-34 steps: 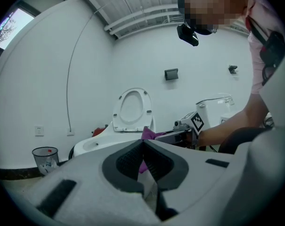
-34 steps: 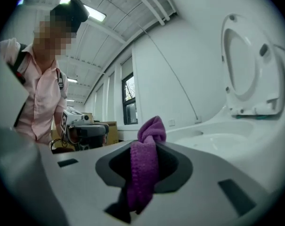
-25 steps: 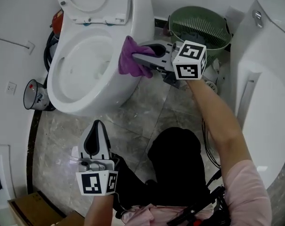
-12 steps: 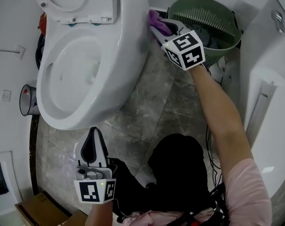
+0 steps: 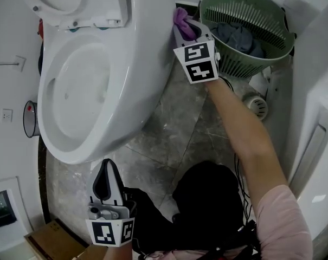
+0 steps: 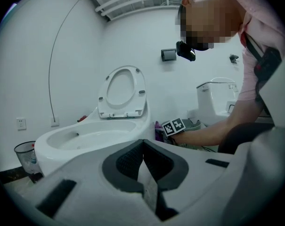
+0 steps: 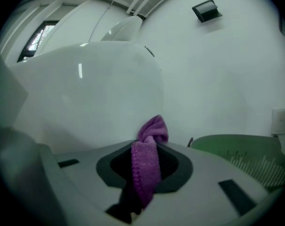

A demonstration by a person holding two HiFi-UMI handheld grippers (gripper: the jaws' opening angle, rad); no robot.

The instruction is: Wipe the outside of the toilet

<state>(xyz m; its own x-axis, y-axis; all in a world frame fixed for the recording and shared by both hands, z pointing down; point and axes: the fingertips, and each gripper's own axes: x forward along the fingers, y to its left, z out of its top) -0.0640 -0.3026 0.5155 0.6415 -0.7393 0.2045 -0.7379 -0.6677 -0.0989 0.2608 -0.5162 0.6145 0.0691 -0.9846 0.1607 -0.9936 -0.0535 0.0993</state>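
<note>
Right gripper [image 5: 184, 28]: clamped on cloth [image 5: 180, 17], at toilet [image 5: 136, 80] rear outer wall; that surface lying to cloth's left, basket [image 5: 238, 64] close right. Left gripper [image 5: 105, 173]: closed, empty, well apart, nearer toilet front.

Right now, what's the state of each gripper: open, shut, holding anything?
The left gripper is shut, with nothing between its jaws.
The right gripper is shut on the purple cloth.
</note>
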